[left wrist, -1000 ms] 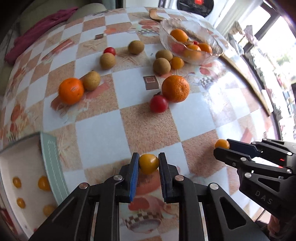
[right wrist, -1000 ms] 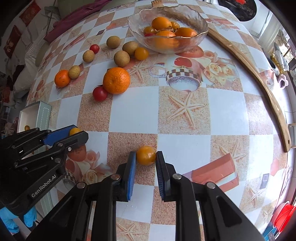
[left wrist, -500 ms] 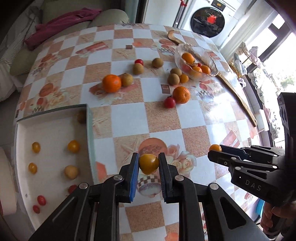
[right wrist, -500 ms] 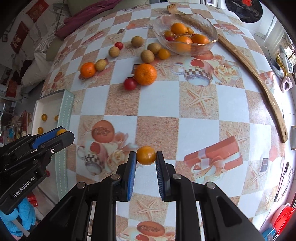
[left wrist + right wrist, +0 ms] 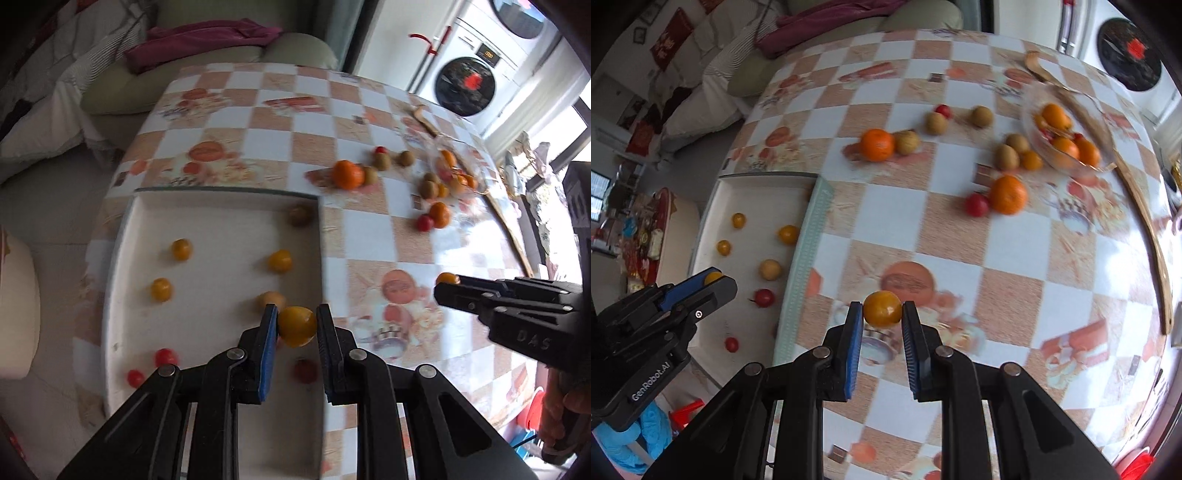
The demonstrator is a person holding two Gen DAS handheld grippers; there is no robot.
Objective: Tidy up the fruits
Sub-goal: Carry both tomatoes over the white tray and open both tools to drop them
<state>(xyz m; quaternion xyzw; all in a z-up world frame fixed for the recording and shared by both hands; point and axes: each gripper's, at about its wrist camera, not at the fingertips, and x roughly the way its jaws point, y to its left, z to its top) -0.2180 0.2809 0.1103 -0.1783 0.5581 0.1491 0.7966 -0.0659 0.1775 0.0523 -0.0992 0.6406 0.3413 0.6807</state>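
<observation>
Yellow tomato [image 5: 296,326] pinched in left fingers [image 5: 269,325] above white tray [image 5: 221,199], round orange fruit [image 5: 882,309] pinched in right fingers [image 5: 854,325].

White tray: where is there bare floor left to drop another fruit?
The white tray is bare along its far wall, beyond the yellow tomatoes, and at its near edge. Its right side, around the tan fruit and red tomato, is crowded.

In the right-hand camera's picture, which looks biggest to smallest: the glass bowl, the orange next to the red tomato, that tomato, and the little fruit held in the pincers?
1. Glass bowl
2. Orange
3. Held yellow fruit in the right gripper: it looks nearly orange-sized, but it is much nearer the camera, so this rank is unsure.
4. Red tomato
</observation>
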